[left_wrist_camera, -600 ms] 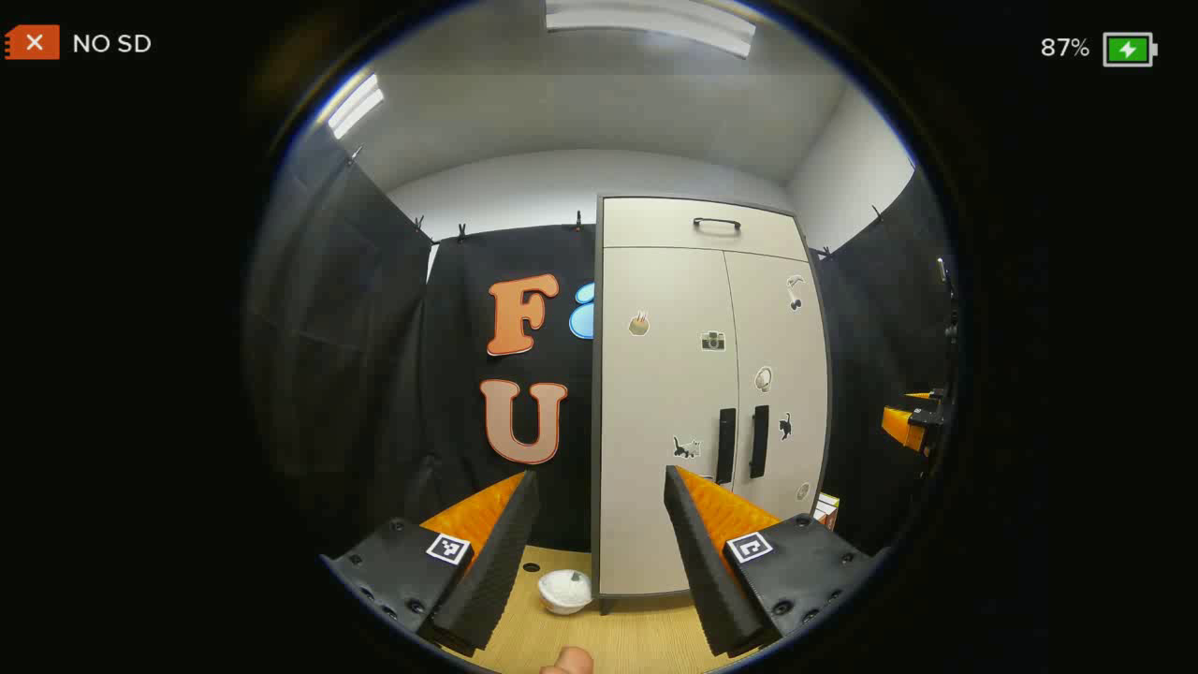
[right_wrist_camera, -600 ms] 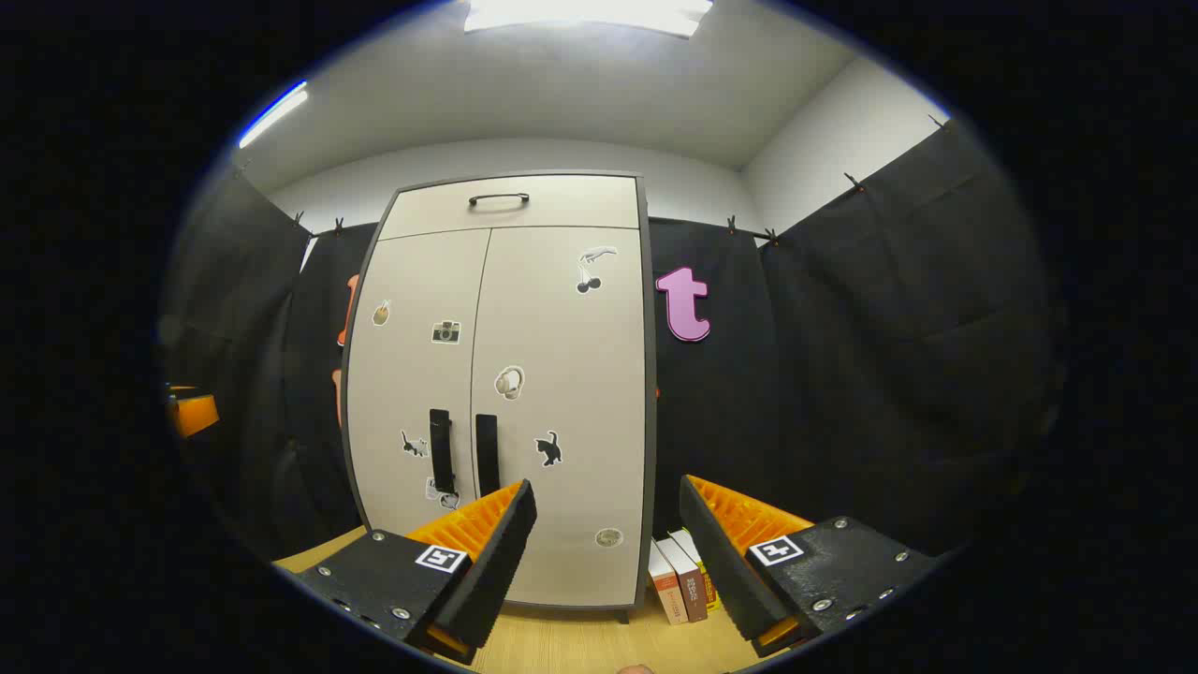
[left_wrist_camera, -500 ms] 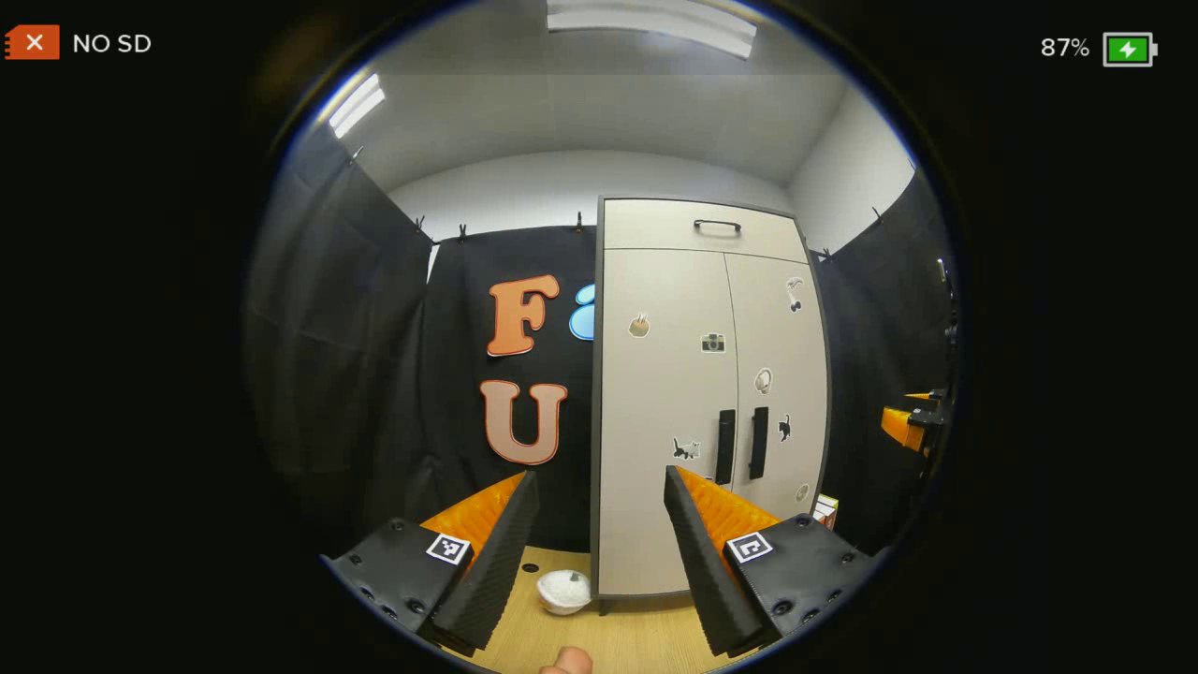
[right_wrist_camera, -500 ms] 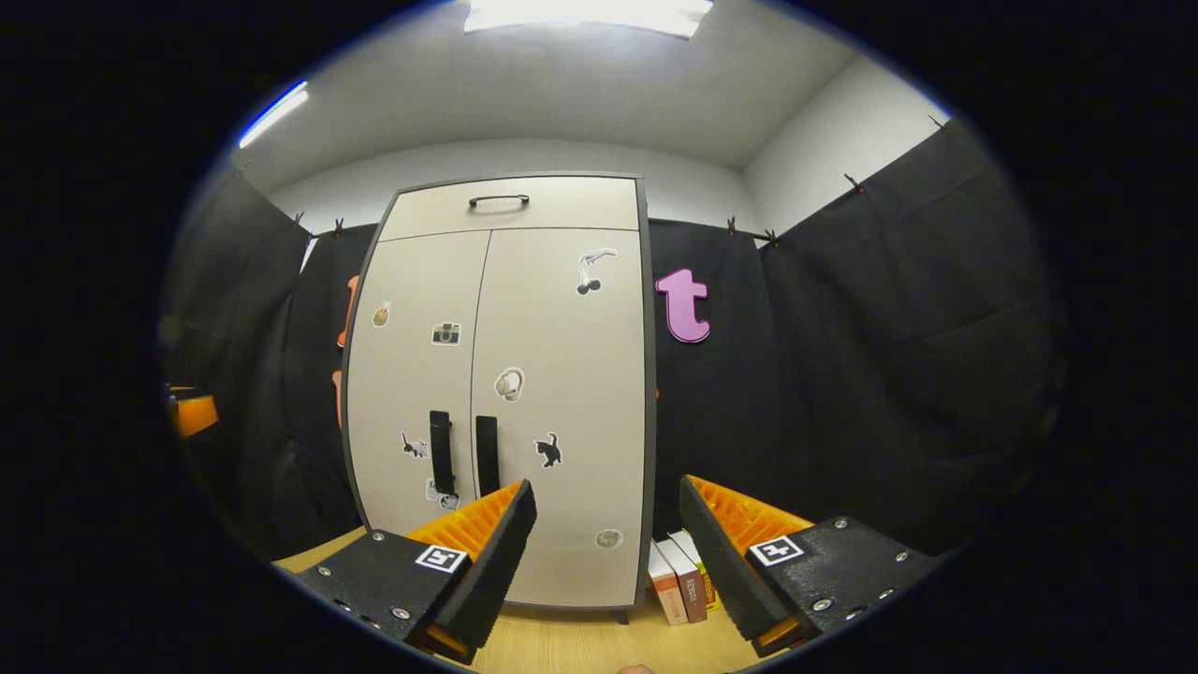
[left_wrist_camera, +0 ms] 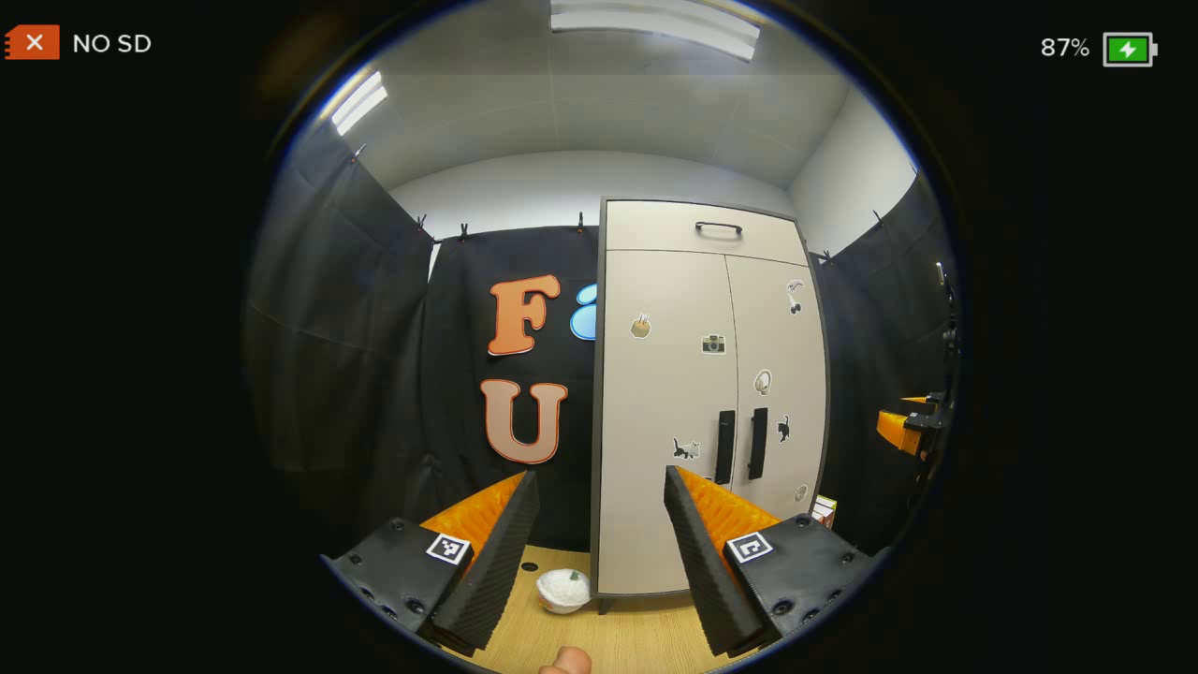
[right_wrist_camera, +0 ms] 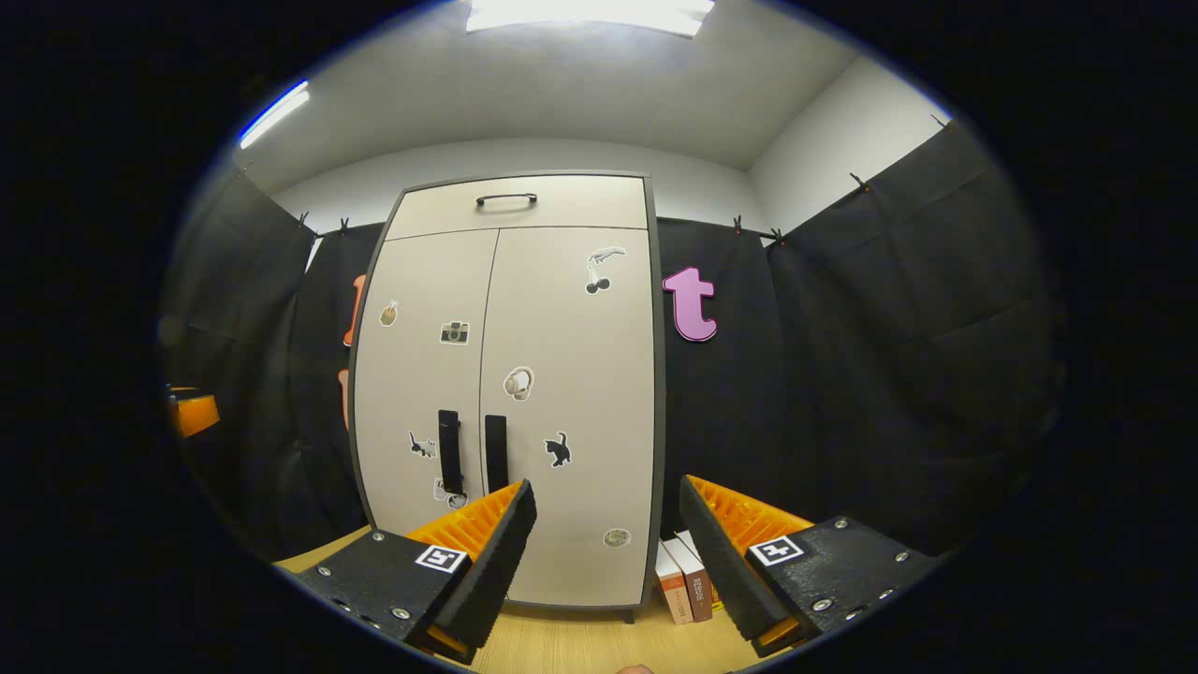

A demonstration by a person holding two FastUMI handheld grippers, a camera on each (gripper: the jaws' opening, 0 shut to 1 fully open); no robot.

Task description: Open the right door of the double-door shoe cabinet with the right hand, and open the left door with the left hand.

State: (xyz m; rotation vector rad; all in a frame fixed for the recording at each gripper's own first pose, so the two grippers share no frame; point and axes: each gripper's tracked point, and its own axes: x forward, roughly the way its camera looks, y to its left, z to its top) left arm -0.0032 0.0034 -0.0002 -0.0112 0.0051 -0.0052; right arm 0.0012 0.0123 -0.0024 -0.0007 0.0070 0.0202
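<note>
Left gripper view: the tall beige double-door shoe cabinet with a dark grey frame [left_wrist_camera: 697,393] stands upright on the light wood-grain floor [left_wrist_camera: 618,637], right of centre, its long axis vertical and its front turned toward the camera. Both flat, matt doors are closed and flush. The left door [left_wrist_camera: 660,412] and the right door [left_wrist_camera: 781,384] each carry a black vertical bar handle, the left handle [left_wrist_camera: 724,446] and the right handle [left_wrist_camera: 757,442], set side by side at the central seam. Small stickers dot both panels. Above the doors lies a drawer front with a black curved pull [left_wrist_camera: 718,227]. The left tool [left_wrist_camera: 599,510], with black ribbed pads on orange wedge fingers, is spread wide and holds nothing, well apart from the cabinet. A white round fuzzy object [left_wrist_camera: 563,590] lies on the floor just beside the cabinet's left foot. The right tool [left_wrist_camera: 906,429] shows at the right edge as an orange and black part.

Right gripper view: the cabinet [right_wrist_camera: 510,393] stands left of centre, doors closed, handles vertical. The right tool [right_wrist_camera: 606,515] is spread wide and empty, short of the doors. Upright books [right_wrist_camera: 683,580] stand on the floor against the cabinet's right side.
</note>
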